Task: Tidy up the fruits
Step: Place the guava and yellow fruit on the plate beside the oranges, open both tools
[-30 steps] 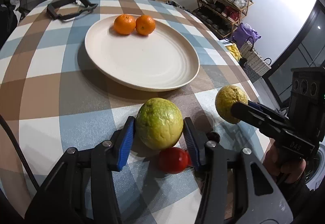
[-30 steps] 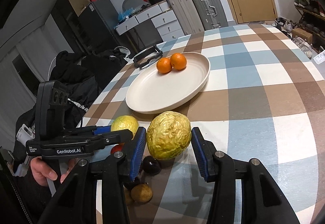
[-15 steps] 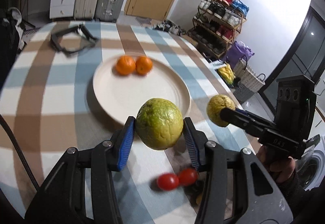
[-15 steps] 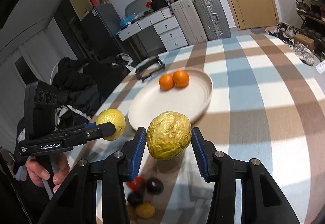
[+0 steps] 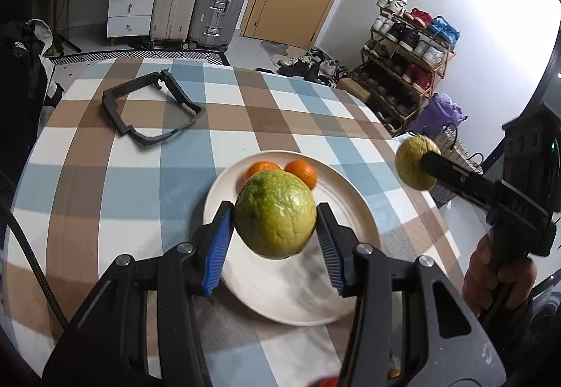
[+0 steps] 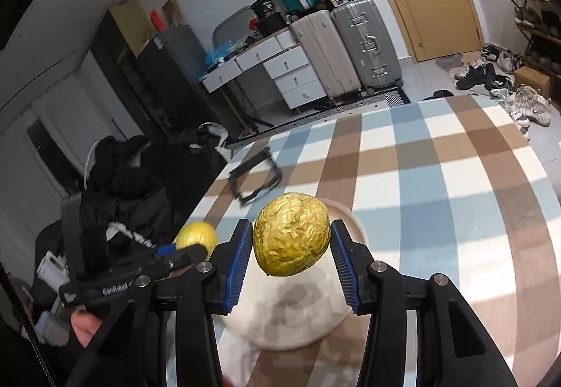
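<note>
Left gripper (image 5: 275, 232): jaws clamped on green fruit (image 5: 275, 213), held above plate (image 5: 354, 211).
Right gripper (image 6: 291, 253): jaws clamped on yellow fruit (image 6: 291, 243), over plate's edge.
Plate: on checked desk (image 5: 105, 176), two oranges (image 5: 301, 171) inside.

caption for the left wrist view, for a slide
Left gripper holds a green fruit above a white plate with two oranges.

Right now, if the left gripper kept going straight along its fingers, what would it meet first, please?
Probably the two small oranges at the far side of the round white plate. The left gripper holds the large green-yellow fruit above that plate, though depth is unclear.
</note>
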A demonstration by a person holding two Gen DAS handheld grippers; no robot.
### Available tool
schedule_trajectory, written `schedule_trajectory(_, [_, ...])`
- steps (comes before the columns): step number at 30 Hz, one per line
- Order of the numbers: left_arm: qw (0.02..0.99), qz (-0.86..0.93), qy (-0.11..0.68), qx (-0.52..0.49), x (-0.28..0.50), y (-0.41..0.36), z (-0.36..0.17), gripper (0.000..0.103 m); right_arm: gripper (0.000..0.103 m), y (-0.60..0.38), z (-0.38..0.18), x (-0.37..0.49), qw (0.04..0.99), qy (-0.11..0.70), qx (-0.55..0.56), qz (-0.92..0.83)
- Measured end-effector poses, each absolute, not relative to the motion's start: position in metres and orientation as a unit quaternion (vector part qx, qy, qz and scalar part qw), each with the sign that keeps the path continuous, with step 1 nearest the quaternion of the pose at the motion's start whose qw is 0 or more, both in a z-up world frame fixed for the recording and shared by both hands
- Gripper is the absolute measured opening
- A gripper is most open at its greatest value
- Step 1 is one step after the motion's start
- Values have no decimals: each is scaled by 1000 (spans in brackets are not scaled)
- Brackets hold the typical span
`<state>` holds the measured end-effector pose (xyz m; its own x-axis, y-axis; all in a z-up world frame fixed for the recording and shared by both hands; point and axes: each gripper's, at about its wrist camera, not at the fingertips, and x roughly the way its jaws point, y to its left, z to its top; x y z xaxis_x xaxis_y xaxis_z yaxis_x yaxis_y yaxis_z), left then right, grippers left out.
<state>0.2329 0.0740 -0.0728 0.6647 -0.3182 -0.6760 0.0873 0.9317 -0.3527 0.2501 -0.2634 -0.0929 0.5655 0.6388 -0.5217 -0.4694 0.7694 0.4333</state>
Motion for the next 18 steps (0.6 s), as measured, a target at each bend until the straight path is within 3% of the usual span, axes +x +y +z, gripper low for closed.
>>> schedule_trajectory(18, [886, -118, 428, -134, 279, 77, -122, 45, 46, -222, -153, 318, 863, 413, 65, 285])
